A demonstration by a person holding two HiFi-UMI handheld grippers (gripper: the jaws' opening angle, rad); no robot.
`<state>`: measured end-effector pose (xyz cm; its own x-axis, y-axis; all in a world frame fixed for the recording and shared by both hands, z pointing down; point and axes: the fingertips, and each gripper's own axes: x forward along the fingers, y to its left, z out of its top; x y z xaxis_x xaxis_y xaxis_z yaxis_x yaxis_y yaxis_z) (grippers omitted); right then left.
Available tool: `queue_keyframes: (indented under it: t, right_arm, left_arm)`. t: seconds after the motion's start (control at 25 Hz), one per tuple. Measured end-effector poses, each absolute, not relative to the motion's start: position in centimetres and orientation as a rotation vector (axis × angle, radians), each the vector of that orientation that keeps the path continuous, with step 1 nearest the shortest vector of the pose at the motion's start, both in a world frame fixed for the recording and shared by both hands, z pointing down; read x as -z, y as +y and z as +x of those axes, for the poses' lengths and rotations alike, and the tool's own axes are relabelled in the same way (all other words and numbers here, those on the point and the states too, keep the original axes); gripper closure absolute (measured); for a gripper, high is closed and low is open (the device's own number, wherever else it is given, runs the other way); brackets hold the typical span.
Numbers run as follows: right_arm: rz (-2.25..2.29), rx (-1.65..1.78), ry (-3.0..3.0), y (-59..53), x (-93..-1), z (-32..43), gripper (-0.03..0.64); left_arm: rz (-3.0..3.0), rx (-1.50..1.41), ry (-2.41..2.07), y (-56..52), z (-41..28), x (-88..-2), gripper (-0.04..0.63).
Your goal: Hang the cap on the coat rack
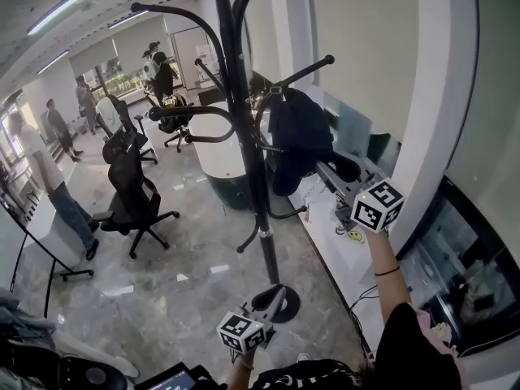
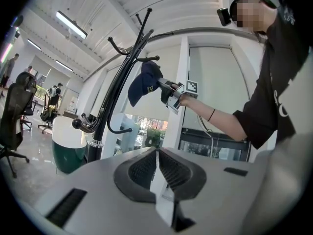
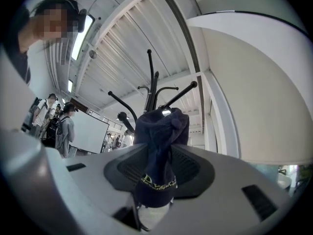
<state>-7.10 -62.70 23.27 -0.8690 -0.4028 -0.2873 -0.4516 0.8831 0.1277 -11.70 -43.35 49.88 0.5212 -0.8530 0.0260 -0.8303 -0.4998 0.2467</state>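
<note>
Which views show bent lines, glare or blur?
Head view: the black metal coat rack appears tilted by the wide-angle lens; the long white ceiling strip light glares. Left gripper view: black vignette at the corners, centre sharp. Right gripper view: the dark navy cloth cap looks dim against the bright ceiling.

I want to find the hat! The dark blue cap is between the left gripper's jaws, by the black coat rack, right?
Not the left one. The dark blue cap is between the right gripper's jaws, by the black coat rack, as the right gripper view shows. The left gripper's jaws are together, with nothing in them.
</note>
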Motion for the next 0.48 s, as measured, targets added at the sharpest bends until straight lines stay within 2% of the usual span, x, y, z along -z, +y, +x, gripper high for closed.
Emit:
queue_keyframes:
  t: [0.12, 0.48]
  right_arm:
    - [-0.69, -0.235, 2.799, -63.1, -23.7, -5.9, 0.442]
    - [-0.753, -0.128, 2.78, -60.0, -27.0, -5.7, 0.442]
  left_arm:
    - [2.538, 0.141, -1.423, -43.0, -11.2, -49.5, 0.59]
    - [2.562, 0.136, -1.394, -40.0, -13.0, -50.1, 0.591]
